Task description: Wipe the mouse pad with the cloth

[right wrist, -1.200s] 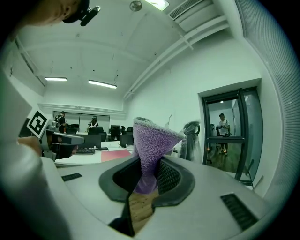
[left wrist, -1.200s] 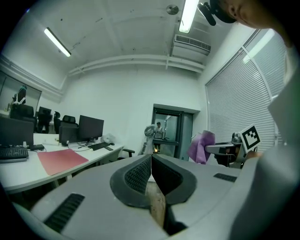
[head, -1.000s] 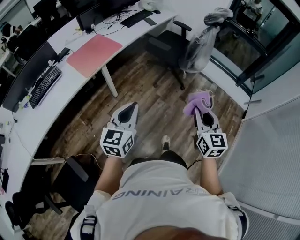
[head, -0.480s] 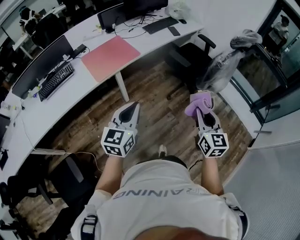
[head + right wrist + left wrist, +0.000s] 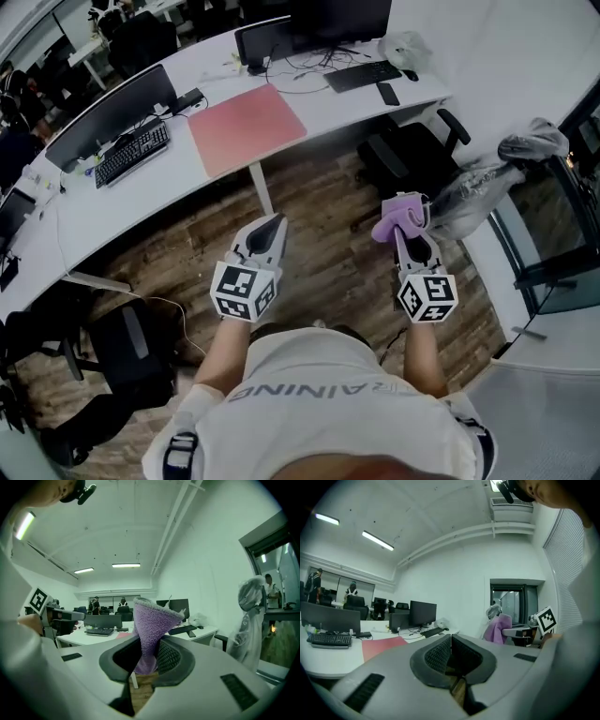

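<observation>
Left gripper (image 5: 274,223) is pinched fully shut, nothing in it. Right gripper (image 5: 409,234) is clamped on a fuzzy purple cloth (image 5: 397,214) that sticks up out of its jaws. The flat pink rectangular mouse pad (image 5: 246,127) lies on the long white desk (image 5: 164,186), well apart from both.

Open-plan office, long white desk (image 5: 103,202), monitors (image 5: 111,114), keyboards (image 5: 131,154), swivel chairs (image 5: 411,156)

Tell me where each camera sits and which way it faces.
Head view: on the head, facing down at desk and mouse pad; torso, forearms, left hand-held gripper and right hand-held gripper show.
Left gripper view: on the left one, facing toward the desk; shut jaws show.
Right gripper view: on the right one, facing likewise; jaws clamp the cloth.
All three share the cloth.
</observation>
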### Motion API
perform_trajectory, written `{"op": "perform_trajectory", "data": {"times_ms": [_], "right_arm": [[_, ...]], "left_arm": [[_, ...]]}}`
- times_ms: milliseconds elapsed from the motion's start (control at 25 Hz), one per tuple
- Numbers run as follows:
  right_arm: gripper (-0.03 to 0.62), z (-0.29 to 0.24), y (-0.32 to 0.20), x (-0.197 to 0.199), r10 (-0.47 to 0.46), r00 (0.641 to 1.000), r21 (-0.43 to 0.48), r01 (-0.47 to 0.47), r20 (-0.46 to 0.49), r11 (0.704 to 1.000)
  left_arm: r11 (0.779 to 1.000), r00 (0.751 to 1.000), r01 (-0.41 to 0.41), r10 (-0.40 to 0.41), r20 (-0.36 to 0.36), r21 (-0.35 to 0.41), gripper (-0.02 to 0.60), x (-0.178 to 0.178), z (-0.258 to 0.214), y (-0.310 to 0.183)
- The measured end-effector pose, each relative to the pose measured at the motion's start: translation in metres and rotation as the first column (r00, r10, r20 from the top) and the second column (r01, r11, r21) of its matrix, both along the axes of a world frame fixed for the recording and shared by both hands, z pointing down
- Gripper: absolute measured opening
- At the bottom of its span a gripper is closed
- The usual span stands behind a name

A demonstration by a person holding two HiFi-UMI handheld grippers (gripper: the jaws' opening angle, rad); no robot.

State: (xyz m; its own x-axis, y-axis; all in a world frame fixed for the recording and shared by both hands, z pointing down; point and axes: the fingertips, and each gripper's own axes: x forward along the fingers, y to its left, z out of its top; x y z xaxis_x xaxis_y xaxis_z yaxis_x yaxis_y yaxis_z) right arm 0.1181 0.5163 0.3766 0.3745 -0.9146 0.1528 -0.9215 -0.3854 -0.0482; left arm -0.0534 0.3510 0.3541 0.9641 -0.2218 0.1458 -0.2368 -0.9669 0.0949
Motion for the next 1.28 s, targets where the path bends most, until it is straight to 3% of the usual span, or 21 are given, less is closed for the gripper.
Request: {"op": "perform_trajectory", "data": {"times_ms": [160, 400, 1040, 1280], "right_arm": [[0.089, 0.015, -0.032, 0.025, -0.066, 0.997, 0.005, 0.066, 0.048, 0.998], [0.089, 0.027, -0.094, 0.024, -0.189, 0.981, -0.006, 0.189, 0.055, 0.982], [0.089, 0.006, -0.29, 0.037, -0.214, 0.977, -0.032, 0.214, 0.016, 0.976], [0.089, 0.014, -0.38, 0.018, -0.251, 0.968, -0.069, 0.252, 0.015, 0.965]], "left_arm": [[0.997, 0.997, 0.073, -0.073, 0.032, 0.006, 0.032, 0.007, 0.011, -0.017], [0.984, 0.982, 0.181, -0.18, 0.059, -0.008, 0.032, -0.001, 0.022, -0.061], [0.979, 0.979, 0.2, -0.199, 0.033, -0.039, 0.032, 0.01, 0.019, -0.259], [0.97, 0.969, 0.243, -0.244, 0.048, 0.027, 0.032, -0.012, 0.023, -0.341]]}}
